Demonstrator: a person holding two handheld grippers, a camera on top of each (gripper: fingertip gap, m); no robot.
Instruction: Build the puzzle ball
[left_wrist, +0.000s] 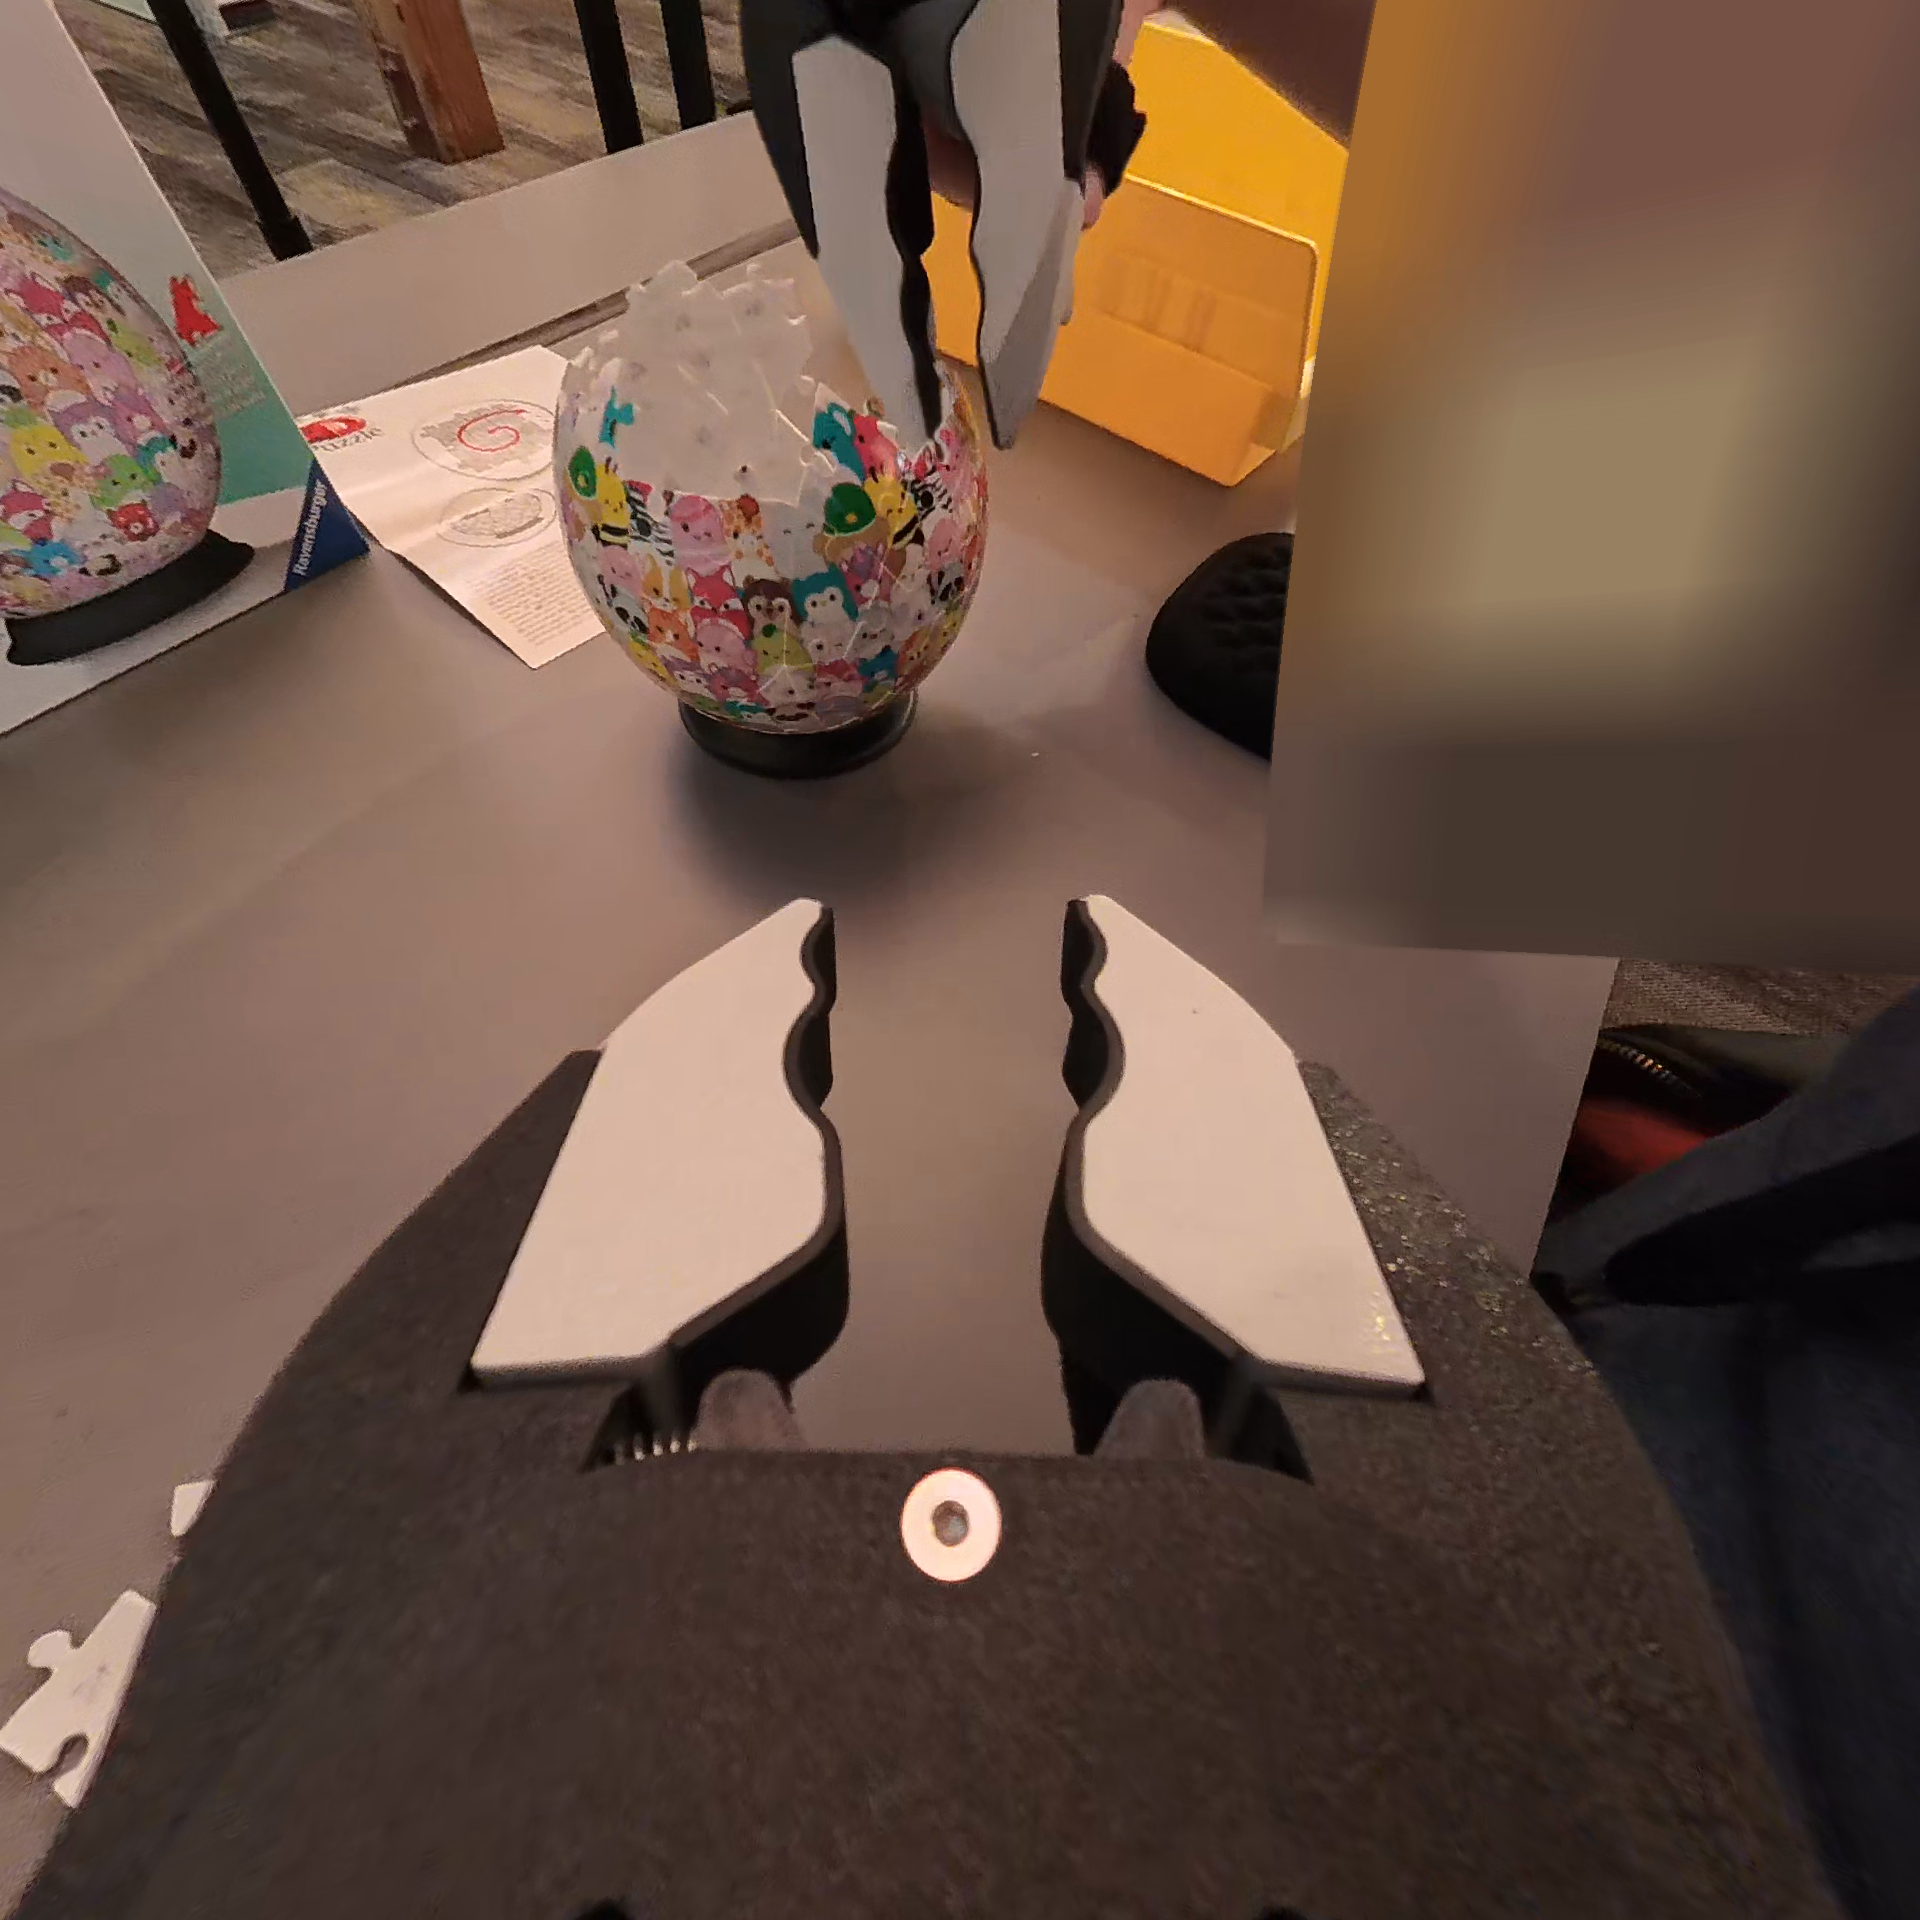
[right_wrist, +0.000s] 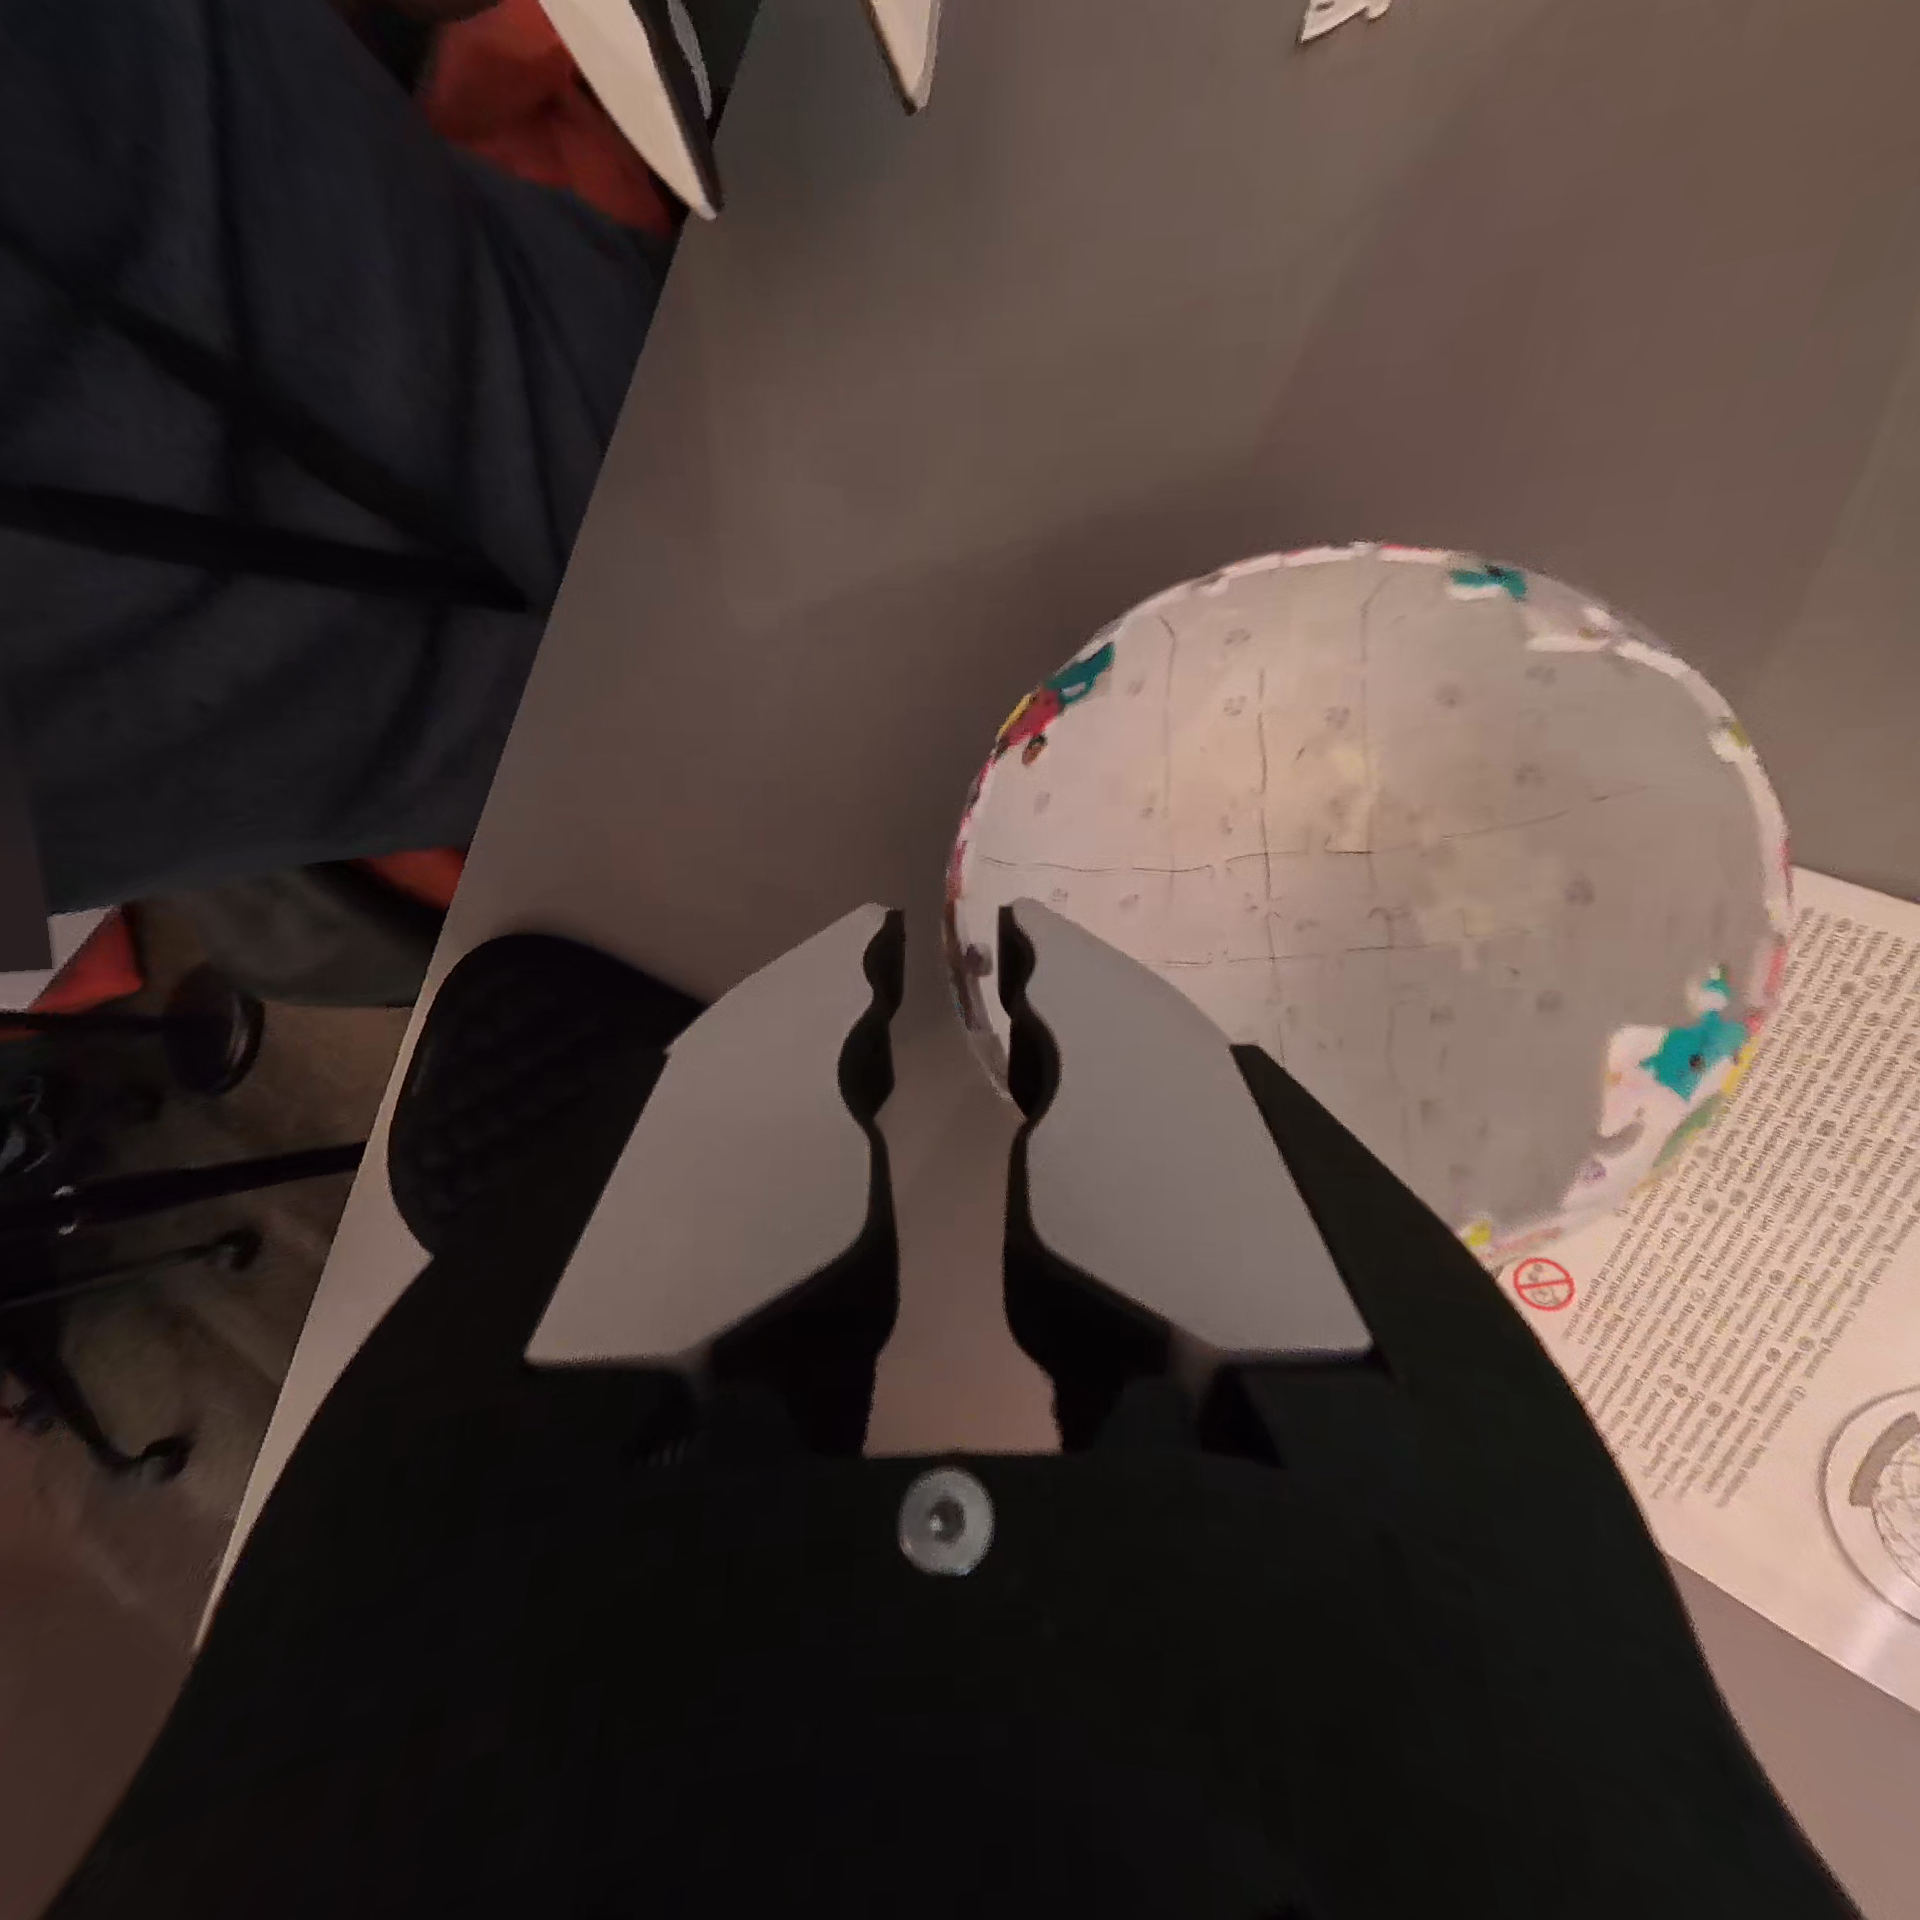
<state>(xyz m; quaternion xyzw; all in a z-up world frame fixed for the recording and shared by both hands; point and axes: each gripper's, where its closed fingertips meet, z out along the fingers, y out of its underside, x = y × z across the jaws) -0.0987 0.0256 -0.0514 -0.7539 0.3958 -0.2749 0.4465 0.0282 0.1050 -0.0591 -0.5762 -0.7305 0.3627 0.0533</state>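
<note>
On its black ring stand (left_wrist: 798, 736) the half-built, colourful shell of the plastic puzzle ball (left_wrist: 774, 561) sits steady, so your right gripper (left_wrist: 961, 421) straddles its rim unclenched, seemingly empty, while your left gripper (left_wrist: 948, 914) waits released.

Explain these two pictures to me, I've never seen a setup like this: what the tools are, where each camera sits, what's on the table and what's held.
No robot arm here: a person holds a two-fingered tool in each hand, each carrying a camera that looks along its fingers.

The left wrist view shows the left tool open and empty, low over the grey table. Ahead stands the puzzle ball, half built with its top open, on a black stand. Around it lie the puzzle box, an instruction sheet, a yellow holder and loose white pieces.

The right wrist view looks down into the ball. The right tool straddles its rim, fingers slightly apart; I cannot tell whether it grips.
</note>
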